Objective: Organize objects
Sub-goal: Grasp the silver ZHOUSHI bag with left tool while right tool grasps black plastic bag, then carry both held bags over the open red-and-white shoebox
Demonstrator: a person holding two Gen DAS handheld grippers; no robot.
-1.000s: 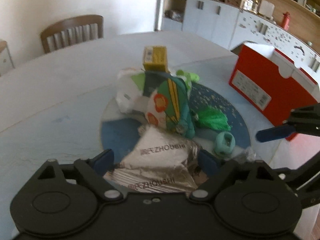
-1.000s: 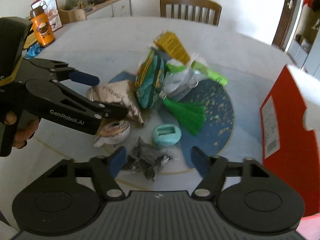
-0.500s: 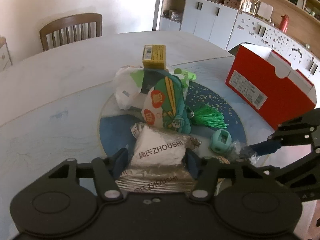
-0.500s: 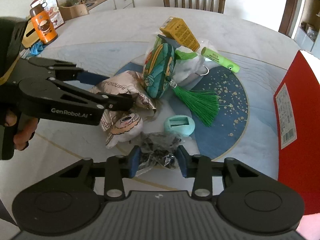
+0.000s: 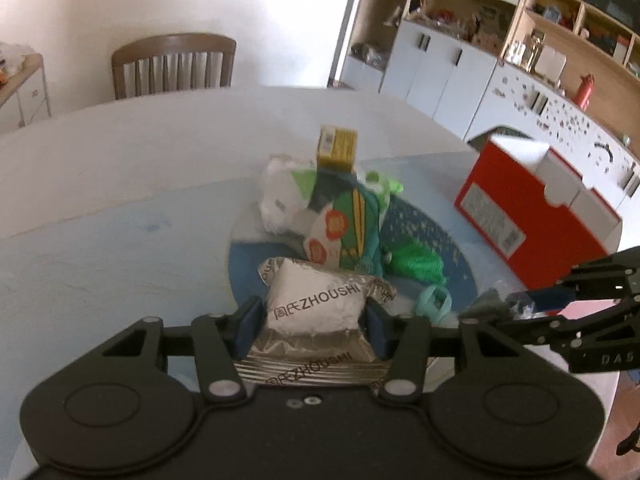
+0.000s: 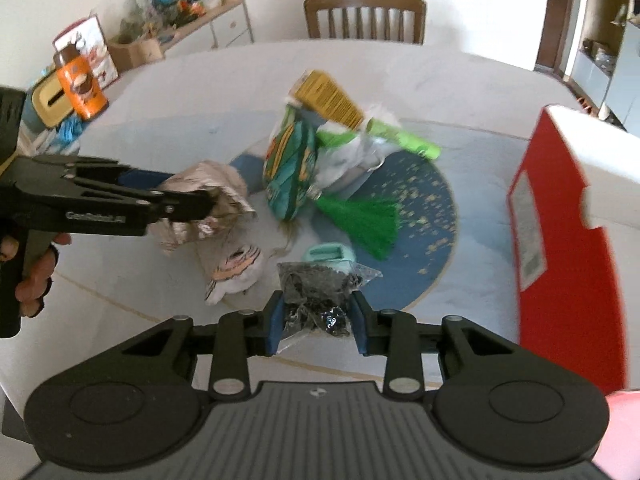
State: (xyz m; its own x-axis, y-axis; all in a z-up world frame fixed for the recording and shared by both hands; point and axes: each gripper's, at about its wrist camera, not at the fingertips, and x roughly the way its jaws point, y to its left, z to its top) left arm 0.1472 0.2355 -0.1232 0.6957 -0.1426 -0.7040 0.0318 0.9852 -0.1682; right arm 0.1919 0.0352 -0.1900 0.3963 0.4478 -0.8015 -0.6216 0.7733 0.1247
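"ZHOUSHI" foil packet (image 5: pixel 316 312) in left tongs (image 5: pixel 312 328)

Red box (image 6: pixel 560 216) blocks right; bare table (image 5: pixel 100 184) left.

Silver foil packet (image 5: pixel 316 308): "ZHOUSHI"; right claw (image 5: pixel 520 302): perhaps "DAS".

Left hand-held gripper (image 5: pixel 314 326) and right hand-held gripper (image 6: pixel 316 322) each clamp a packet, fingers pressed against it.
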